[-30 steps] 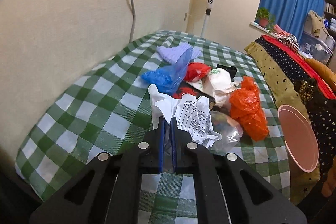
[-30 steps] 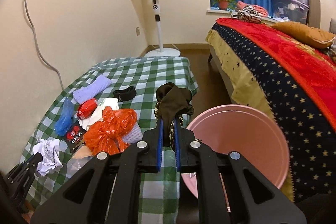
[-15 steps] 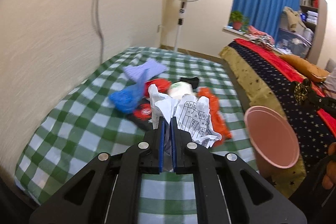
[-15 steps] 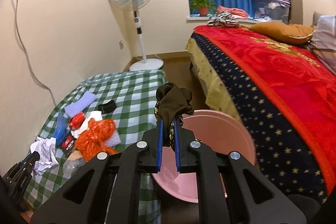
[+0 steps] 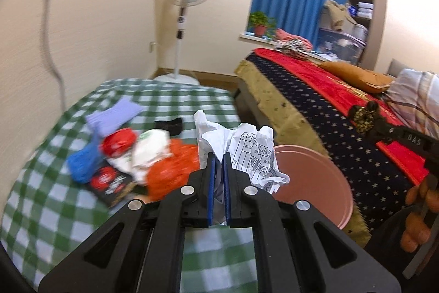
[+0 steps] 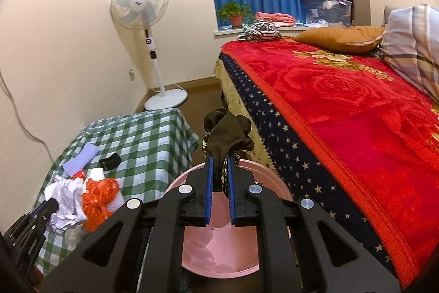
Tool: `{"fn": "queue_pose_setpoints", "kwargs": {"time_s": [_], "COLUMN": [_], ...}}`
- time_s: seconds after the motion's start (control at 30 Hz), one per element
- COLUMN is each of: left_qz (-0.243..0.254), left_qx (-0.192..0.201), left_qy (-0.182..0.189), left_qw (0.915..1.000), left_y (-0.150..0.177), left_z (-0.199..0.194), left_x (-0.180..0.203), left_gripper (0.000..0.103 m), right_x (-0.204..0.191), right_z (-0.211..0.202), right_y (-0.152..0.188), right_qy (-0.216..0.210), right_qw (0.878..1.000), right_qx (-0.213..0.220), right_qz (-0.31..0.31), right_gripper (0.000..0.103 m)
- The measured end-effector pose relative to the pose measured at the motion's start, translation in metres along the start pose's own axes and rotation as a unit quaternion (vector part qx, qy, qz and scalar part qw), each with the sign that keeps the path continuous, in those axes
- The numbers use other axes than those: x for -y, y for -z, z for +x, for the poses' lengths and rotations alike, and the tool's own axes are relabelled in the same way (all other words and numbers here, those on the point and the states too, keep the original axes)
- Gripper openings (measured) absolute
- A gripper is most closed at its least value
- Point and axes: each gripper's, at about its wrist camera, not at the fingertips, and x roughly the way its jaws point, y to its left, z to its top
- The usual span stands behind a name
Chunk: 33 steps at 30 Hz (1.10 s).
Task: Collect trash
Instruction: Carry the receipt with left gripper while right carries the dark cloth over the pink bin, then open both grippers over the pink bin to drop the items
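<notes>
jaws of the left gripper (image 5: pixel 218 164) clamped on a crumpled paper (image 5: pixel 247 153), pinched low in the wad, held up over the table edge beside the pink bin (image 5: pixel 315 177). jaws of the right gripper (image 6: pixel 219 169) clamped on a dark cloth wad (image 6: pixel 226 128), above the bin rim. both light, soft, easily squashed; paper likely to tear or slip if nipped by a loose corner, so best taken deep in the bunched middle. farther off, on the checked tablecloth (image 5: pixel 41 210): orange bag (image 5: pixel 175 169), red wrapper (image 5: pixel 119 140), blue bag (image 5: pixel 82 165), lilac cloth (image 5: pixel 115 114).
</notes>
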Motion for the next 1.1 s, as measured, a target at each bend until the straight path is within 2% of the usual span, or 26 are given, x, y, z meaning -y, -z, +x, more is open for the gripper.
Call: {"fn": "queue_pose_setpoints", "kwargs": {"time_s": [0.2,0.4,0.77,1.1], "left_qz": [0.023,0.034,0.041,0.040], "left_qx": [-0.005,-0.021,-0.042,-0.049], "left_qy": [0.038,0.054,0.066,0.070], "left_qw": [0.9990,0.9978,0.9961,0.9955], "left_y": [-0.007,-0.004,0.002,0.005], "left_z": [0.029,0.055,0.083,0.091], "left_x": [0.037,0.054,0.065,0.065], "left_gripper": [0.006,0.006,0.006,0.006], "right_x": [0.006,0.008,0.006,0.005], "right_z": [0.009,0.015,0.022,0.023], "right_y": [0.001,0.002,0.003,0.003], "right_qy": [0.006,0.019,0.027,0.028], "right_qw": [1.000,1.000,1.000,1.000], "right_qx": [0.002,0.009,0.002,0.003], "right_qz": [0.006,0.001,-0.008,-0.009], "right_gripper": [0.010,0.010,0.010,0.010]}}
